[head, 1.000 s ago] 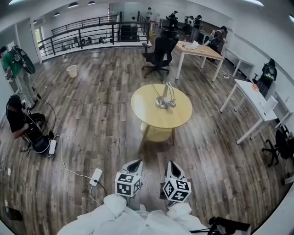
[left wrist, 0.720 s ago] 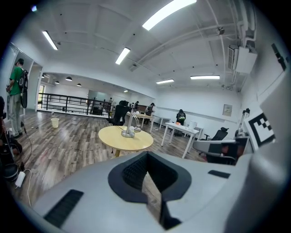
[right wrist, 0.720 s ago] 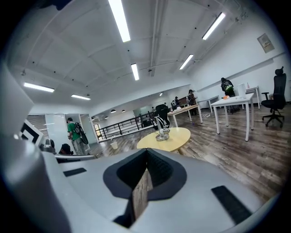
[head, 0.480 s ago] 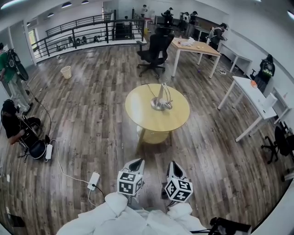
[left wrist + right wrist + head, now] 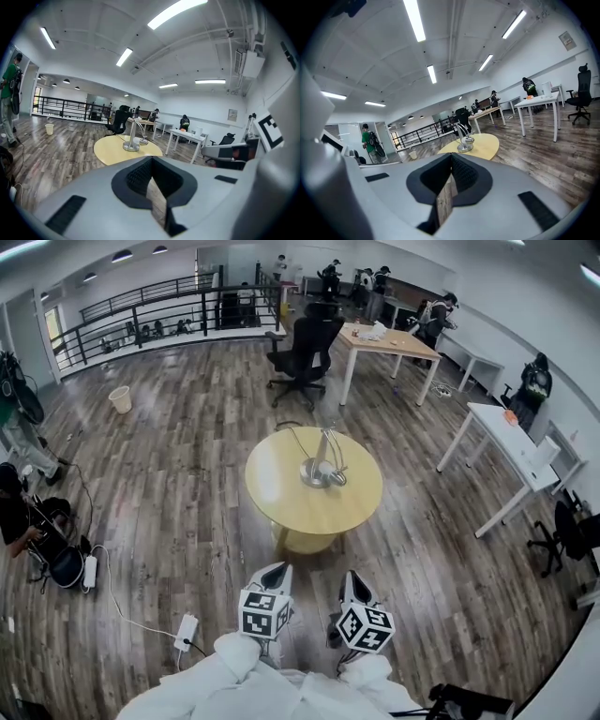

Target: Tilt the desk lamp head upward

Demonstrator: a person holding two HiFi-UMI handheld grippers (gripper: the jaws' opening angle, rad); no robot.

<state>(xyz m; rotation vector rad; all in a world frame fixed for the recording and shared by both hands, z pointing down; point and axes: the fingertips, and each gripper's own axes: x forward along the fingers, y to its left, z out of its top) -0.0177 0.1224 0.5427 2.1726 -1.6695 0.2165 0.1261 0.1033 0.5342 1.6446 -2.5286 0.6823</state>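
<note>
L gripper [image 5: 278,570] / R gripper [image 5: 349,574]: shut tip to tip, nothing between jaws.
Held side by side, low in head view, over wood floor [image 5: 187,474], short of round yellow table [image 5: 281,507]. Desk lamp [image 5: 322,465]: upright near table centre, head hanging low beside base; well apart from both grippers, straight ahead in both gripper views. Office chair [image 5: 302,348] beyond table. Untouched as seen.
</note>
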